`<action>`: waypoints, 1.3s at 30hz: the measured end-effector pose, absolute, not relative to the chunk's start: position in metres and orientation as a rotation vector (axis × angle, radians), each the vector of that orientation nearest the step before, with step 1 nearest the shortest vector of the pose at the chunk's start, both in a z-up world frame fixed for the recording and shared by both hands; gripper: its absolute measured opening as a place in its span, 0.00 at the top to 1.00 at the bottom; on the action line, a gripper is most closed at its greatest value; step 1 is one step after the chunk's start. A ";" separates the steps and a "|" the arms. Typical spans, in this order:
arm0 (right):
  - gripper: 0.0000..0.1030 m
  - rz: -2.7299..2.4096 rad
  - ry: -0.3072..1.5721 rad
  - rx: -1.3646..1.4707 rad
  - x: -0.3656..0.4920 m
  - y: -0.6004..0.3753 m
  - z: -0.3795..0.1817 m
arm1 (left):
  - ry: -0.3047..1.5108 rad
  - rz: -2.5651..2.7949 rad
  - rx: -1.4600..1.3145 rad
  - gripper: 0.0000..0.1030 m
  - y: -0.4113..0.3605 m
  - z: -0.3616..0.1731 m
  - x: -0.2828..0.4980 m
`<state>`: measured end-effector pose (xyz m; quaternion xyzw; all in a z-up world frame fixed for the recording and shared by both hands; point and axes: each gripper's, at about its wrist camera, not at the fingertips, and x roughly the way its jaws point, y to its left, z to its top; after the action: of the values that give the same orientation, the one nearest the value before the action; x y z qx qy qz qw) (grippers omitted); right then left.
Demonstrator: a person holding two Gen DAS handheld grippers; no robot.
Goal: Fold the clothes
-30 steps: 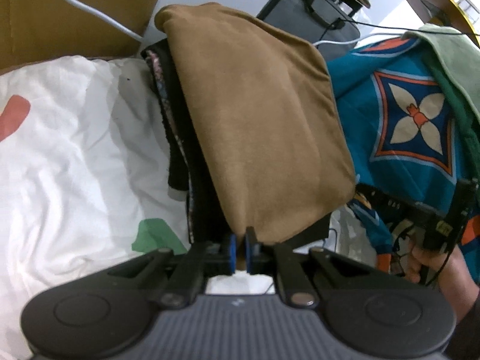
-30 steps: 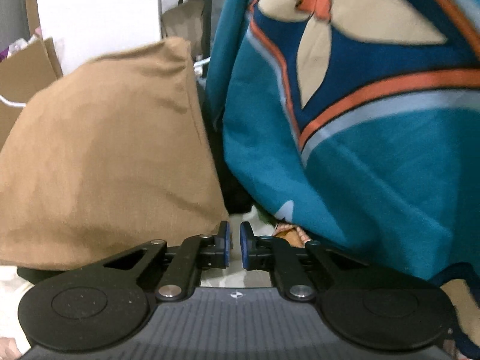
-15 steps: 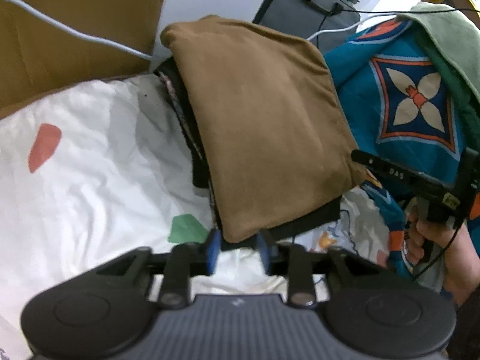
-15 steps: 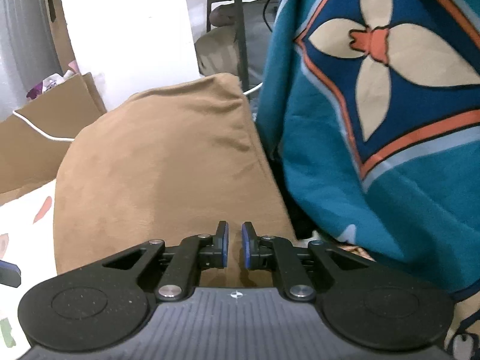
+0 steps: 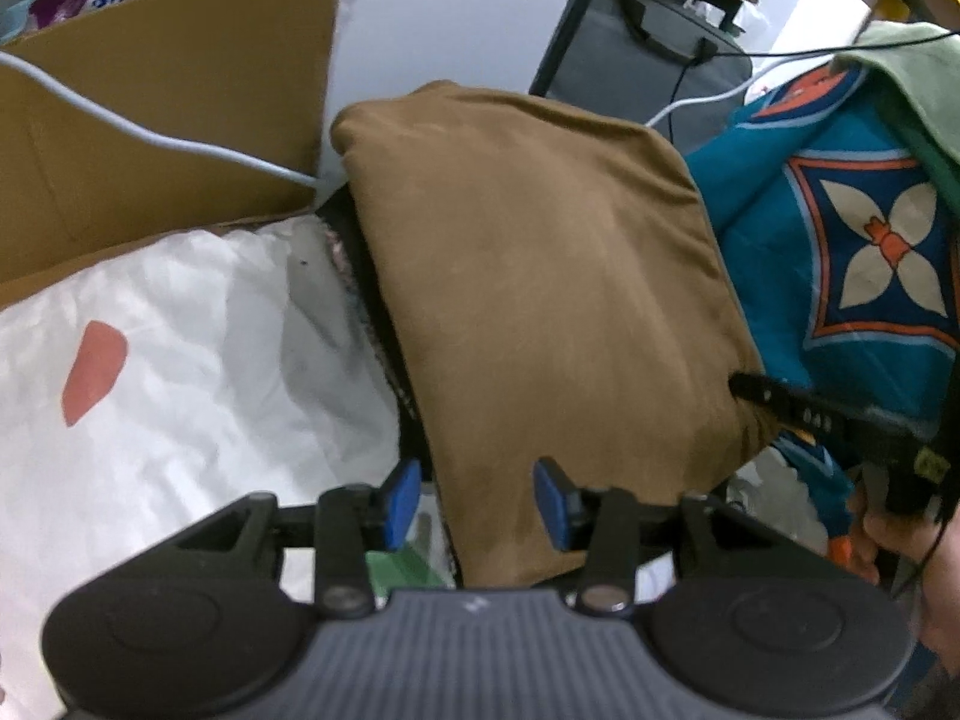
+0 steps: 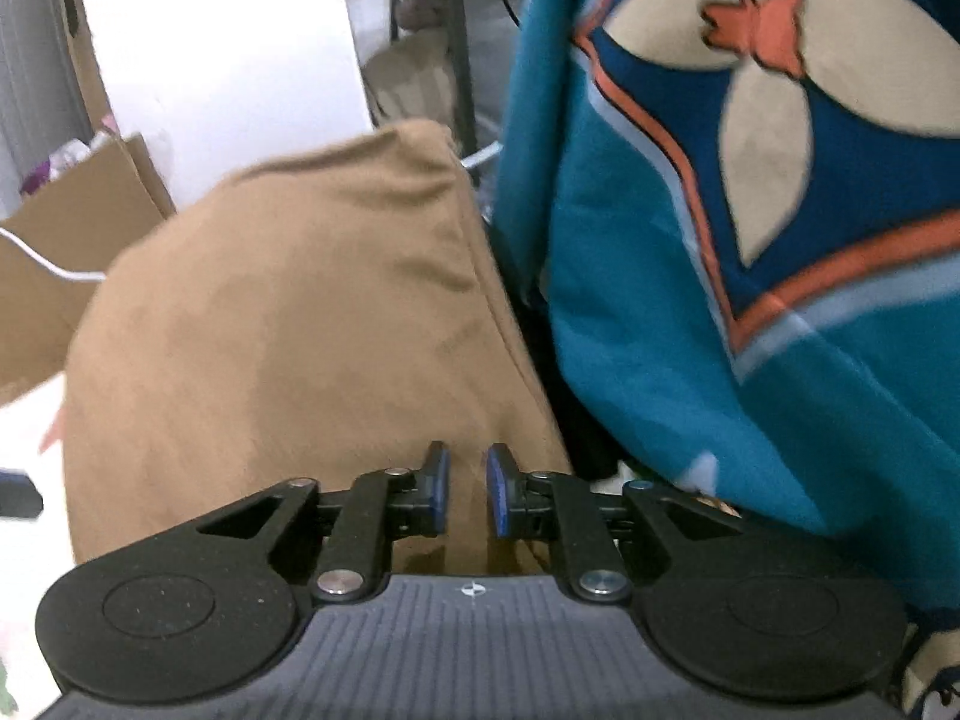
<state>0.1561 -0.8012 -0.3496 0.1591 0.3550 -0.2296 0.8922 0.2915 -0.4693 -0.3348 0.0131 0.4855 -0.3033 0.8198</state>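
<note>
A cardboard box (image 5: pixel 162 138) stands at the far left behind a white sheet (image 5: pixel 180 372) with coloured patches. The folded brown garment (image 5: pixel 540 300) lies in the middle on a dark pile. The left gripper (image 5: pixel 477 498) has just been opening; its jaws stand apart around the garment's near corner, pads clear of the cloth. The right gripper (image 6: pixel 468 492) has also just been opening, its jaws narrowly apart over the garment's edge, gripping nothing. A teal patterned blanket (image 6: pixel 750 300) hangs at the right.
</note>
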 end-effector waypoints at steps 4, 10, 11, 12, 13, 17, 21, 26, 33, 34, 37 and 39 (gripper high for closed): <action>0.71 -0.512 0.766 0.369 0.144 -0.802 -0.353 | 1.034 -0.617 0.055 0.48 -0.474 -0.320 0.292; 0.44 -0.531 0.766 0.410 0.131 -0.791 -0.344 | 1.014 -0.590 0.113 0.20 -0.463 -0.279 0.280; 0.40 -0.532 0.763 0.413 0.131 -0.790 -0.341 | 1.018 -0.586 0.111 0.16 -0.459 -0.272 0.279; 0.39 -0.528 0.759 0.415 0.131 -0.788 -0.337 | 1.022 -0.579 0.108 0.13 -0.456 -0.265 0.278; 0.37 -0.524 0.756 0.415 0.131 -0.787 -0.333 | 1.026 -0.571 0.104 0.12 -0.453 -0.258 0.276; 0.27 -0.516 0.783 0.414 0.136 -0.779 -0.311 | 1.036 -0.526 0.082 0.07 -0.437 -0.223 0.268; 0.15 -0.497 0.788 0.407 0.141 -0.767 -0.275 | 1.039 -0.483 0.059 0.05 -0.418 -0.187 0.259; 0.10 -0.442 0.825 0.488 0.146 -0.753 -0.230 | 0.999 -0.485 0.067 0.02 -0.398 -0.140 0.243; 0.05 -0.452 0.823 0.545 0.153 -0.723 -0.158 | 0.936 -0.415 0.024 0.01 -0.362 -0.081 0.213; 0.04 -0.453 0.816 0.535 0.158 -0.717 -0.150 | 0.930 -0.402 0.017 0.01 -0.356 -0.075 0.209; 0.03 -0.459 0.813 0.522 0.159 -0.699 -0.125 | 0.932 -0.402 -0.015 0.01 -0.339 -0.062 0.198; 0.03 -0.444 0.813 0.526 0.162 -0.689 -0.110 | 0.922 -0.378 -0.014 0.01 -0.330 -0.060 0.191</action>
<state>0.1617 -0.6889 -0.1102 0.2508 0.3873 -0.2116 0.8616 0.1915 -0.3299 -0.0599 -0.0066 0.4421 -0.1812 0.8784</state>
